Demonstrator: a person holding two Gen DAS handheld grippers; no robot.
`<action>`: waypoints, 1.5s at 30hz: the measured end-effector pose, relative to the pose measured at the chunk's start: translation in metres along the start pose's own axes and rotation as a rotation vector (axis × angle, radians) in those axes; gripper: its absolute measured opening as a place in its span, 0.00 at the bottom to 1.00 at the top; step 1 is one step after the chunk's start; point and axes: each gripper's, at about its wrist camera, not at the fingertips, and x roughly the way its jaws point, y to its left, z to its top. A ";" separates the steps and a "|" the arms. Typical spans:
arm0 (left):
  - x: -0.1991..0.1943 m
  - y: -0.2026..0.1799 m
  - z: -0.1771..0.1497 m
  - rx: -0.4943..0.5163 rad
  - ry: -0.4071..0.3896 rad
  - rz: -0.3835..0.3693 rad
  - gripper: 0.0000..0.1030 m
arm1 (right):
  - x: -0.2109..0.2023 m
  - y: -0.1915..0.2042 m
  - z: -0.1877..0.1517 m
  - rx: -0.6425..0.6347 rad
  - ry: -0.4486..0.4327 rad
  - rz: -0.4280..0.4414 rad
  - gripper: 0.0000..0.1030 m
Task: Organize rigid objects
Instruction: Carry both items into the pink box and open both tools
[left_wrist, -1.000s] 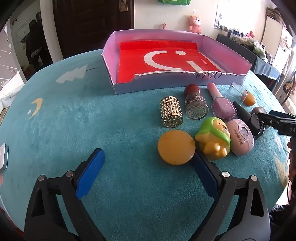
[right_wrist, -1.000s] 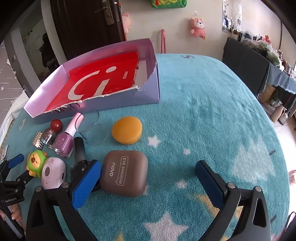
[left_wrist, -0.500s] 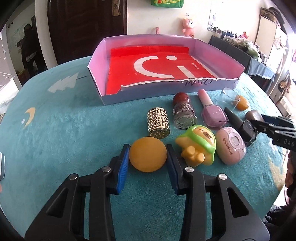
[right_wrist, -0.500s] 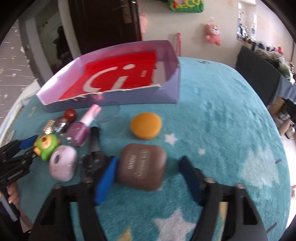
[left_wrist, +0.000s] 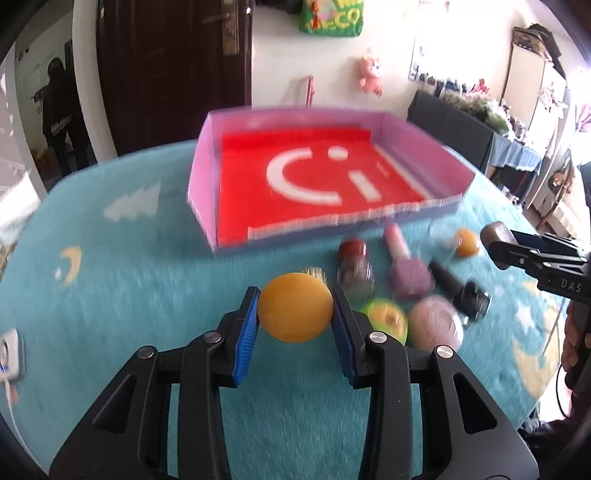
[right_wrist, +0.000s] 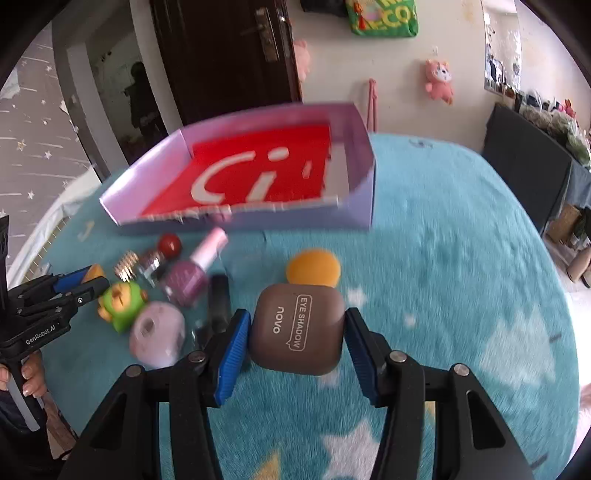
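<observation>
A: How is the orange round compact (left_wrist: 295, 312) being judged?
B: Rigid, light, smooth-edged; it is being clamped across its rim by the left claw (left_wrist: 295, 317), above the surface (left_wrist: 110, 295).

A: And the right claw (right_wrist: 297, 338)?
B: The brown eye shadow case (right_wrist: 297, 328) is being gripped at its sides, short of the tray (right_wrist: 364, 206).

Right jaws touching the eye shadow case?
Touching. Right wrist view: both blue pads of the right gripper press the sides of the brown eye shadow case.
</observation>
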 end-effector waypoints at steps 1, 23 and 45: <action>0.000 0.000 0.007 0.009 -0.007 0.000 0.35 | -0.001 0.000 0.006 -0.004 -0.010 0.002 0.54; 0.109 -0.012 0.105 0.164 0.237 0.068 0.35 | 0.115 0.010 0.140 -0.147 0.279 -0.068 0.54; 0.137 -0.015 0.100 0.168 0.307 0.099 0.35 | 0.140 0.024 0.131 -0.295 0.346 -0.213 0.54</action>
